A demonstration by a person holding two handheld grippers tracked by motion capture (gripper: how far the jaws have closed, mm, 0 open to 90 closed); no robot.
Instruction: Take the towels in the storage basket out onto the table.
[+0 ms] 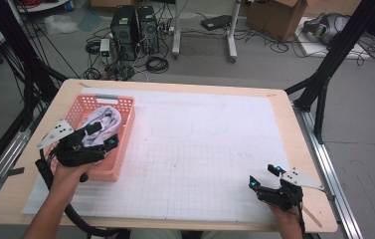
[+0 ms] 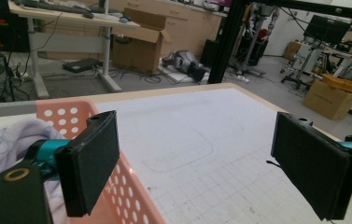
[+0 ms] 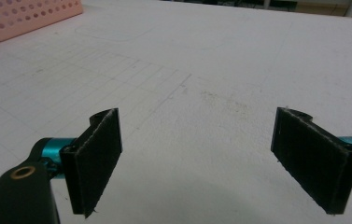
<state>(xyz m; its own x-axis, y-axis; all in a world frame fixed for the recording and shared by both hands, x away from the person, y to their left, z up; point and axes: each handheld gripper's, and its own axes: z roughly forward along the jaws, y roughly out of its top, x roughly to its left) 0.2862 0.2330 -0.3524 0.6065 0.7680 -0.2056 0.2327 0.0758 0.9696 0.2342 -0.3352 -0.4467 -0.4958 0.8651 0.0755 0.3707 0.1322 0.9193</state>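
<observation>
At left of the high view: pink basket [image 1: 123,130] on the counter [image 1: 274,107], pale cloth [image 1: 104,122] bunched inside. Left gripper [image 1: 106,136] over the basket's near end, fingers [image 2: 92,158] spread apart, clamped on nothing. At lower right: right gripper [image 1: 262,179] low over the white mat [image 1: 210,149], fingers [image 3: 96,156] likewise apart.

- a grey floor [image 1: 274,69] is strewn with black cables [image 1: 157,63].
- two computer towers [image 1: 135,31] and cardboard boxes [image 1: 274,17] are set beyond the wooden table [image 1: 294,129].
- black frame posts [image 1: 324,74] are seen alongside.
</observation>
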